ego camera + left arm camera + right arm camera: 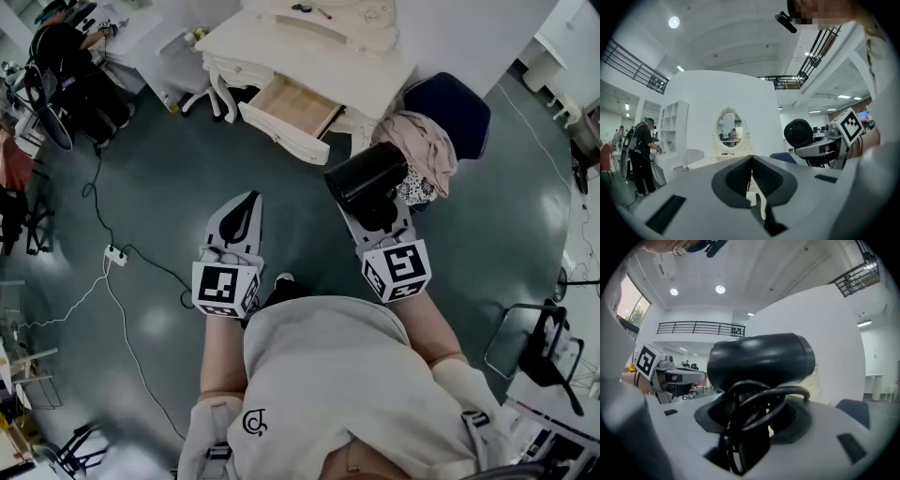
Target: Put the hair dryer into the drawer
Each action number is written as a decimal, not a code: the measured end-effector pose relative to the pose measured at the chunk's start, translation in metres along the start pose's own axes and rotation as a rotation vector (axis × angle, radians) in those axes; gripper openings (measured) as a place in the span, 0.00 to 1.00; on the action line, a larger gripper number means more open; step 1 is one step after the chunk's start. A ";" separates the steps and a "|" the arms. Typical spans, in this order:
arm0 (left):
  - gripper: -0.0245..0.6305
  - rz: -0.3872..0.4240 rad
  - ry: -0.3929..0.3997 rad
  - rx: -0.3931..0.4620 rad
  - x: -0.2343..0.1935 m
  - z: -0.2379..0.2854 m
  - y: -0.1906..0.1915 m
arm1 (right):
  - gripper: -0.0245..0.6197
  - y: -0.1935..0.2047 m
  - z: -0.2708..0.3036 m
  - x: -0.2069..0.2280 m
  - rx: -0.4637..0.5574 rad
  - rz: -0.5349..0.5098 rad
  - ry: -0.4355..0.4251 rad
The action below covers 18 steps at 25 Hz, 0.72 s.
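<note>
The black hair dryer [366,180] sits in my right gripper [375,217], which is shut on it, held out over the floor just short of the white dressing table [375,70]. In the right gripper view the dryer's barrel [759,359] lies crosswise above the jaws, with its coiled black cord [754,404] bunched between them. The wooden drawer [292,105] stands pulled open, ahead and to the left of the dryer. My left gripper [248,199] is level beside it, shut and empty, pointing at the table [751,159]. From the left gripper view the dryer [798,132] shows at the right.
A dark blue chair [459,108] draped with pink clothes [427,150] stands right of the drawer. A power strip [115,255] and cables lie on the floor at the left. A person [61,52] works at the far left. An oval mirror [730,127] tops the table.
</note>
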<state>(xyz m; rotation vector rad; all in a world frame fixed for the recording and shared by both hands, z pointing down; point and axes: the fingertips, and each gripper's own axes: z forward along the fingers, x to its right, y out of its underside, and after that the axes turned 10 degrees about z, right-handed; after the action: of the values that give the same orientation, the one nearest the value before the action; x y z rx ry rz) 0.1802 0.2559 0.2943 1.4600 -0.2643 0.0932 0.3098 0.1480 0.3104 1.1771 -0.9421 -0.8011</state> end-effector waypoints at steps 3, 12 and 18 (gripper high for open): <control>0.06 0.008 -0.001 0.003 -0.001 0.002 -0.001 | 0.40 0.000 0.002 0.002 -0.004 -0.013 0.001; 0.06 -0.002 0.011 0.000 -0.006 0.004 0.002 | 0.40 0.007 0.009 -0.001 -0.031 -0.027 -0.017; 0.06 -0.021 0.045 -0.013 -0.020 0.013 0.015 | 0.40 0.019 0.028 0.002 -0.077 0.017 0.011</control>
<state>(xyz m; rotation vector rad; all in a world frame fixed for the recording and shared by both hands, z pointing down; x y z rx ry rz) 0.1560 0.2464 0.3055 1.4461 -0.2131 0.1072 0.2856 0.1397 0.3320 1.1043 -0.9037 -0.8092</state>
